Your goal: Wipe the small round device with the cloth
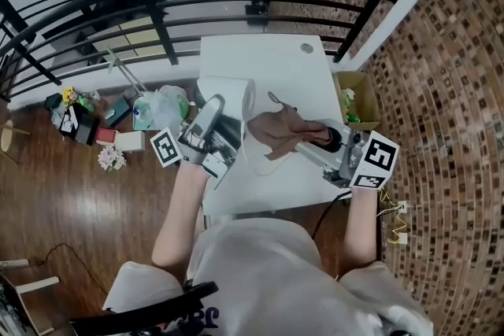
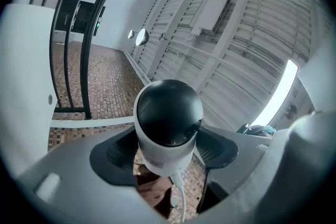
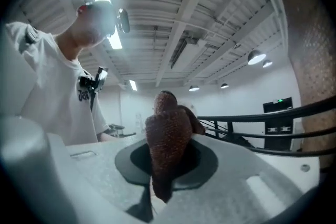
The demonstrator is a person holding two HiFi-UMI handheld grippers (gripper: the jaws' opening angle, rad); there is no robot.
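The small round device (image 2: 169, 118), white with a black dome, is clamped between the pads of the left tongs (image 2: 168, 150). They hold it above the near left part of the white surface (image 1: 268, 59), pointed up toward the ceiling. A white cable (image 2: 181, 195) hangs from its base. Just beside it, the right tongs (image 3: 167, 159) are closed on a bunched fold of the brown cloth (image 3: 167, 136). Whether cloth and device touch cannot be told. A black railing (image 1: 157, 8) runs beyond both tongs.

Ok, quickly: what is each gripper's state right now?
Left gripper: closed on the small dome camera.
Right gripper: closed on the brown cloth.
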